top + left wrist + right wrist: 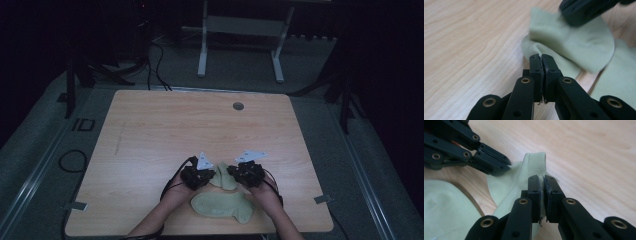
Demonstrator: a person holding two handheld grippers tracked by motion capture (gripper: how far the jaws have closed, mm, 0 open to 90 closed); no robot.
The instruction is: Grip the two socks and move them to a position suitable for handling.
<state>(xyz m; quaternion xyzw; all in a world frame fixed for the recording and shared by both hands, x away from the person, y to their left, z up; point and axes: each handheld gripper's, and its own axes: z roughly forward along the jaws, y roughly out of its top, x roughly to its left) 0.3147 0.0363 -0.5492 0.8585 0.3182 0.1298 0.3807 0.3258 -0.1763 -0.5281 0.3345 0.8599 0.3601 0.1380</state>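
I have my left gripper (206, 176) and right gripper (234, 172) each clamped on the small pale green cloth sock (225, 176) near the wooden table's (165, 125) front edge. The second pale green sock (222, 206) lies flat just beside; I judge pairing barely begun.

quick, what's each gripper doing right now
Left gripper: closed, pinching the sock.
Right gripper: closed on the same sock's ribbed cuff.

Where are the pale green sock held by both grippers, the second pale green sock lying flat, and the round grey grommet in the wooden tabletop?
held pale green sock (226, 176): high view, its middle between the grippers.
flat pale green sock (220, 205): high view, mid-body.
round grey grommet (238, 106): high view, its centre.
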